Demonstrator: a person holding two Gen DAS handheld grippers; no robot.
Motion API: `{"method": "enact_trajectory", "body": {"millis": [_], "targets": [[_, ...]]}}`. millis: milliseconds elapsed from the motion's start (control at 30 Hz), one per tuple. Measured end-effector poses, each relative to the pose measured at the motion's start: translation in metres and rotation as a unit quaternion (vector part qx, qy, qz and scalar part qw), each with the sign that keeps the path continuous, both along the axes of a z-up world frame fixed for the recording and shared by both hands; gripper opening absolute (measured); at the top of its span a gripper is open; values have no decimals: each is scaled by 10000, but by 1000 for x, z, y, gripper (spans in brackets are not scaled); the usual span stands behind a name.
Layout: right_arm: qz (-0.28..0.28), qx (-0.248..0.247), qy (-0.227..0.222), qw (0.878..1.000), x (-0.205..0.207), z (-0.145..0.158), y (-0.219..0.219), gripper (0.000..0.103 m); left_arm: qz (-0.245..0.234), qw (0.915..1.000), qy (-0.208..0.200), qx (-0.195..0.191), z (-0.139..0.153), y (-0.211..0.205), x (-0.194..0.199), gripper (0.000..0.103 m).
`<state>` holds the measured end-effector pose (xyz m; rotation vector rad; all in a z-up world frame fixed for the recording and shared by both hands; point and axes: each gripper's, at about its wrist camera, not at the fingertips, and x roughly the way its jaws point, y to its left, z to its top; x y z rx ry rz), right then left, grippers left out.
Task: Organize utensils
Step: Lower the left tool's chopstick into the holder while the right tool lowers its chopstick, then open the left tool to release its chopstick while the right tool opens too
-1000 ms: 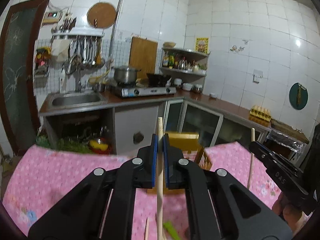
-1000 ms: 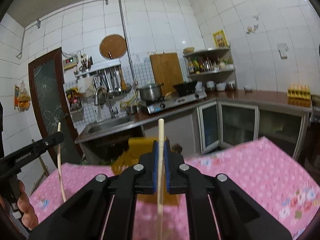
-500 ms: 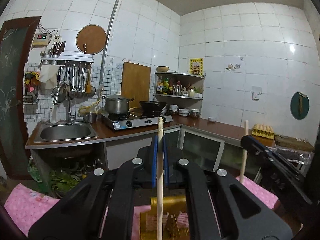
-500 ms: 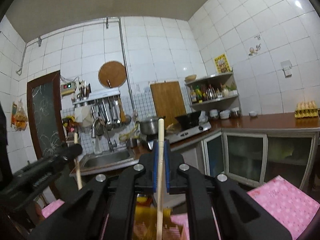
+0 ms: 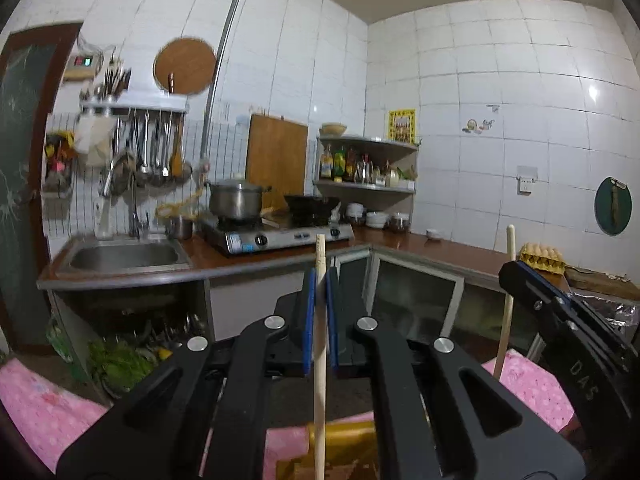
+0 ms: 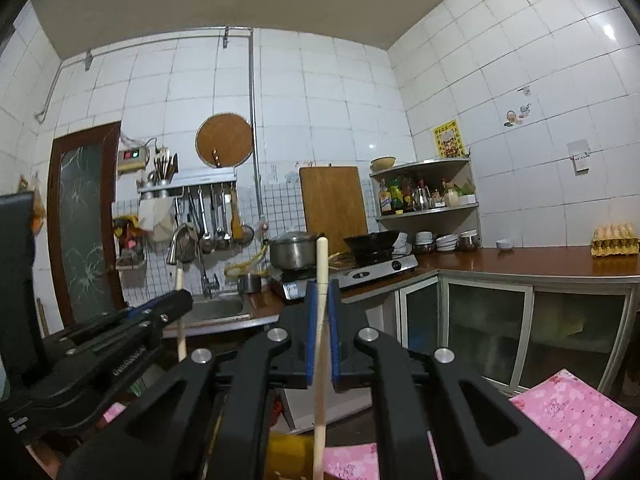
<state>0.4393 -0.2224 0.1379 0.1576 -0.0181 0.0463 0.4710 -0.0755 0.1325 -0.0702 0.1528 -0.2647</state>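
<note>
Left gripper [image 5: 320,312] is clamped on a pale wooden chopstick [image 5: 319,344], which stands upright between its blue pads [image 5: 307,320], top end poking above the fingers and lower end running down out of view over a yellow box [image 5: 344,440] on the pink cloth [image 5: 40,400]. Far off on the left are the sink [image 5: 124,256] and hanging ladles [image 5: 152,152], then the pot [image 5: 236,200] and wok [image 5: 312,208] on the stove [image 5: 280,236], then the corner shelf [image 5: 368,164] of bottles. Right gripper [image 6: 322,320] is likewise closed on a second chopstick [image 6: 320,344], held upright with a slight tilt, its rounded tip above the pads. In the left wrist view that gripper shows at the right edge [image 5: 560,320], its stick [image 5: 506,304] upright; in the right wrist view the left gripper shows at the left edge [image 6: 120,340]. Both sticks are held in the air, near the table's far edge. An egg tray [image 6: 616,240] sits on the far right counter [image 6: 540,260].
</note>
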Motion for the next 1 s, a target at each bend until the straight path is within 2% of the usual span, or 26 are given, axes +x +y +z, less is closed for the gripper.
{"method": "enact_trajectory", "body": {"millis": [267,433,533,767,1000], "targets": [[159,-290,254,9991,-15,-37,17,6,41,9991,394,118,-44,15,-8,4],[186,-206,189,9994,-31,-43,15,6,76,9980,622,86,-59,26,-15,4],[152,-326,149,9992,-35,-43,16,6,146,9980,579,226,-62,27,-20,5],[39,-476,12,9989,-29,-36,19,6,195,9974,658,215,-60,31,-17,5],[63,-471,325,9983,-30,-64,16,6,181,9966,752,271,-63,30,-19,5]]}}
